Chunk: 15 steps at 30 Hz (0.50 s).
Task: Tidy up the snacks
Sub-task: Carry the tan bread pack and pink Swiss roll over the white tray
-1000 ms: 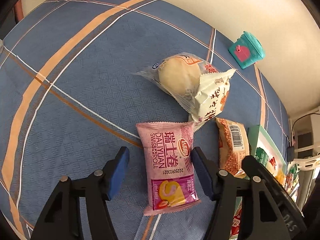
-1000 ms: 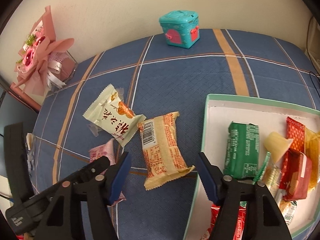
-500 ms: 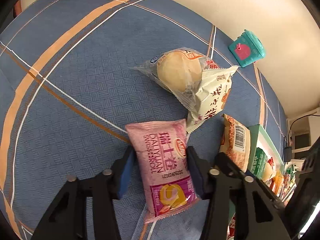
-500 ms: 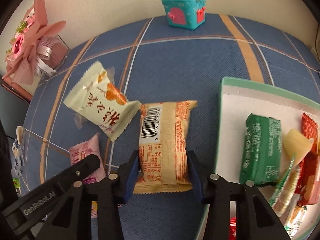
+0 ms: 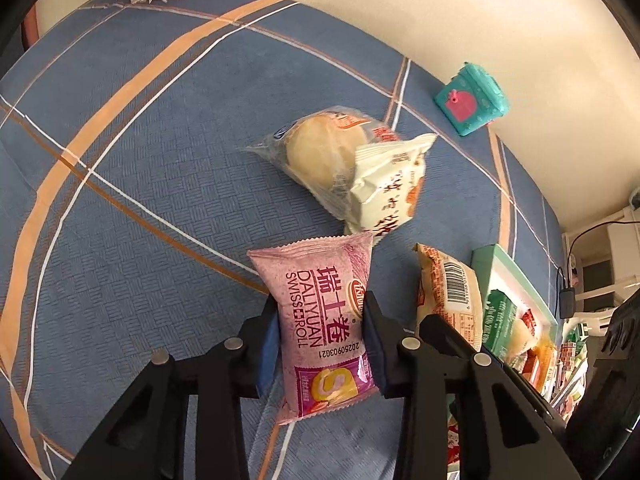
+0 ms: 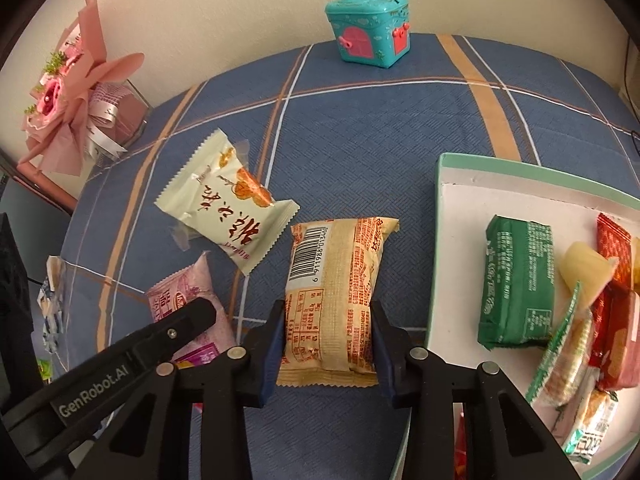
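A pink Swiss roll packet sits between the fingers of my left gripper. The jaws are closing and the blue pads press its two long sides. In the right wrist view a tan snack packet with a barcode lies on the blue checked cloth, and my right gripper is closing on it, pads against both sides. To its right stands the white tray with a green rim, holding a green packet and several other snacks.
A cream packet lies left of the tan one, partly over a bun in a clear wrapper. A teal toy box stands at the wall. A pink bouquet is at the far left corner.
Both grippers went from wide open to closed onto their packets: the left onto the pink Swiss roll, the right onto the tan packet. The tan packet now lies straight between the right fingers.
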### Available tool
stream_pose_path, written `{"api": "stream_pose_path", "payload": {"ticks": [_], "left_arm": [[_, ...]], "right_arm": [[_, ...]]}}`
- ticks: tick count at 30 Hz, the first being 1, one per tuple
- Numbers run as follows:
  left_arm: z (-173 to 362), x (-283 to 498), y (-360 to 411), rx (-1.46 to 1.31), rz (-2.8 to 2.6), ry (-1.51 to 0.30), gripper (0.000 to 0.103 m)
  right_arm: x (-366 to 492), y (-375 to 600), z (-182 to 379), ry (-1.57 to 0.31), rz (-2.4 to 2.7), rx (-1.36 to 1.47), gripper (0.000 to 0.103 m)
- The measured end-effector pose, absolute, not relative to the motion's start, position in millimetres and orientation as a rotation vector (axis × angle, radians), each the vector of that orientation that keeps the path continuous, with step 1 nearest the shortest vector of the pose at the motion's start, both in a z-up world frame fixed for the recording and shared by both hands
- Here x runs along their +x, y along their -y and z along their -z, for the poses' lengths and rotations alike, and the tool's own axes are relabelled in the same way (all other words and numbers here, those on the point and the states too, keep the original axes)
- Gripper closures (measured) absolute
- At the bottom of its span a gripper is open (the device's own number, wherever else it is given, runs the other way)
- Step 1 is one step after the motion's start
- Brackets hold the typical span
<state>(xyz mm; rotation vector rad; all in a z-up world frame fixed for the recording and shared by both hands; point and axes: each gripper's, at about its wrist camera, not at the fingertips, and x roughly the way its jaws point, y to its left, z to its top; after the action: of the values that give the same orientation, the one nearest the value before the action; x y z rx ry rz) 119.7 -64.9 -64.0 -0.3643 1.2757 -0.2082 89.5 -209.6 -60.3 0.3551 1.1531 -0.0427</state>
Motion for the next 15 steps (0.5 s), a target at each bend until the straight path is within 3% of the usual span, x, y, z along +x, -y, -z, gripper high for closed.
{"api": "stream_pose_path", "payload": {"ticks": [15], "left_arm": [[15.2,96.3,60.7,-0.334,0.246,-1.166,0.064]], "right_arm": [[63.3,219.7,21.1,-1.076,0.027,0.394,0.062]]}}
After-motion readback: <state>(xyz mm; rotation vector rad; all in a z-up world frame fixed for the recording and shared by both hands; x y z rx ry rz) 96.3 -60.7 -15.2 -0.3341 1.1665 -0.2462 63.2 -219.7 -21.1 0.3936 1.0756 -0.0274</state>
